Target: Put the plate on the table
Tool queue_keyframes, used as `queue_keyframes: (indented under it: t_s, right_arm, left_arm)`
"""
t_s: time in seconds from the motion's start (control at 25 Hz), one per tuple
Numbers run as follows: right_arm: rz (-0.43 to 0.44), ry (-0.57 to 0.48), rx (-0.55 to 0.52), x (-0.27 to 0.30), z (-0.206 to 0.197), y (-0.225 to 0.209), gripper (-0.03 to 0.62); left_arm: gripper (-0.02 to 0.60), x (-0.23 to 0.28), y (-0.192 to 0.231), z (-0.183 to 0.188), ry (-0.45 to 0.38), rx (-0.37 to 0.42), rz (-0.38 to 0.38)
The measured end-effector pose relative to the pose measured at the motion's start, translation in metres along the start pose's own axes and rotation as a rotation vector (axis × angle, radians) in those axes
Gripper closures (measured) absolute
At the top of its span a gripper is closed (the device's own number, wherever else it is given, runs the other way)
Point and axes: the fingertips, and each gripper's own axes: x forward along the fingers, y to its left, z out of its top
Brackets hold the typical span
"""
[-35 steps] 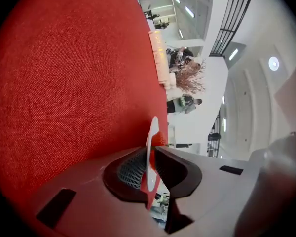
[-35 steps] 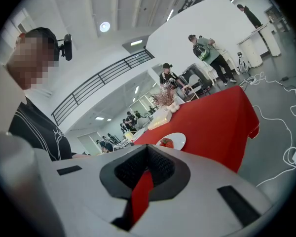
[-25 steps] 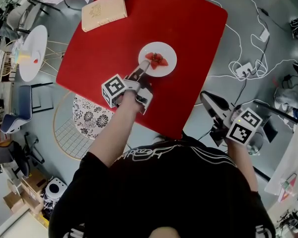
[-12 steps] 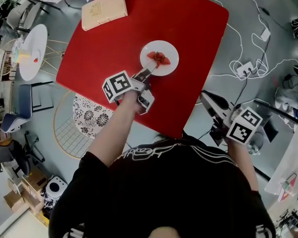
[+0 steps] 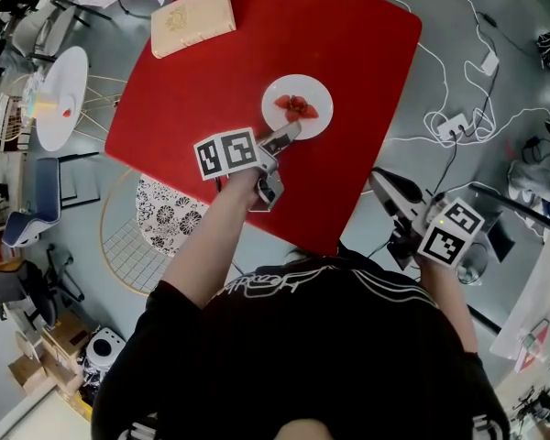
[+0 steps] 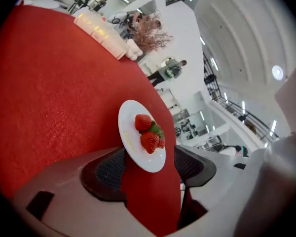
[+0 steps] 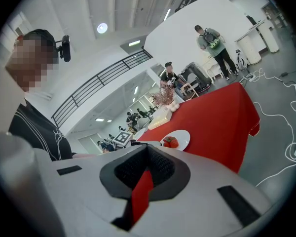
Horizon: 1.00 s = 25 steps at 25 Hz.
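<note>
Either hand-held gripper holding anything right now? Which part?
Nothing: left hand-held gripper jaws have just been opening; plate rests on the table, its near rim between them, ungripped; right hand-held gripper shut, empty.

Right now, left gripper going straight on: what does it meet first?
Likely the white plate: its near rim lies between the left gripper's jaws, which have just been opening and don't press it.
</note>
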Motion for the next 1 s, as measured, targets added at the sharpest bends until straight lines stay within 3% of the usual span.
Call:
queue_keyframes:
  t_s: [0.16,0.4,0.64,1.0]
  right_arm:
    - [0.003,0.003,0.002,0.0,-0.001,0.0,0.588]
    - [-0.003,0.005,-0.001,0.0,-0.002,0.001,0.588]
    - [-0.009,0.005,0.0,-0.001,-0.003,0.002,0.588]
    - [-0.013,0.0,0.003,-0.004,-0.009,0.006,0.588]
  left_arm:
    - [0.282,0.003,0.0,-0.006,0.053,0.144,0.061]
    - [0.282,0.004,0.001,-0.012,0.106,0.281,0.111]
    - [0.284,0.007,0.002,-0.023,0.203,0.529,0.179]
    - [0.29,0.004,0.008,-0.035,0.272,0.736,0.258]
